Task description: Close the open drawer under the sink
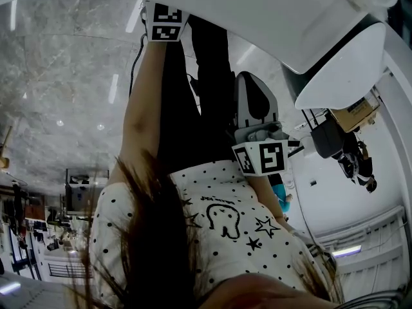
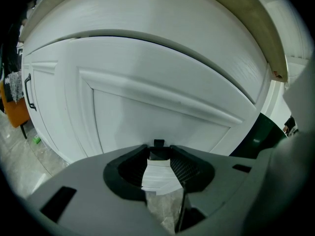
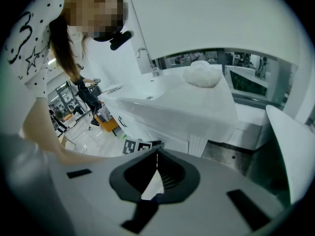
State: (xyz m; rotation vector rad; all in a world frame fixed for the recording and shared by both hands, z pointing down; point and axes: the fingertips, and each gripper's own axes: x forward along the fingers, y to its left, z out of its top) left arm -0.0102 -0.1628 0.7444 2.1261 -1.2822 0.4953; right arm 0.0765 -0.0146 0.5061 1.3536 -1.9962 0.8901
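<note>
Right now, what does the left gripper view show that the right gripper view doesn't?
Left only: the recessed panel of the white cabinet front, close up and filling the frame. Right only: the faucet, the sink, a white lump on the counter, and the person. Both: the black door handle and the pale floor.

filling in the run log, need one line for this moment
left gripper open, empty, facing white panelled front | right gripper shut, empty | contact unclear

White drawer, white sink, black-dotted white shirt.
</note>
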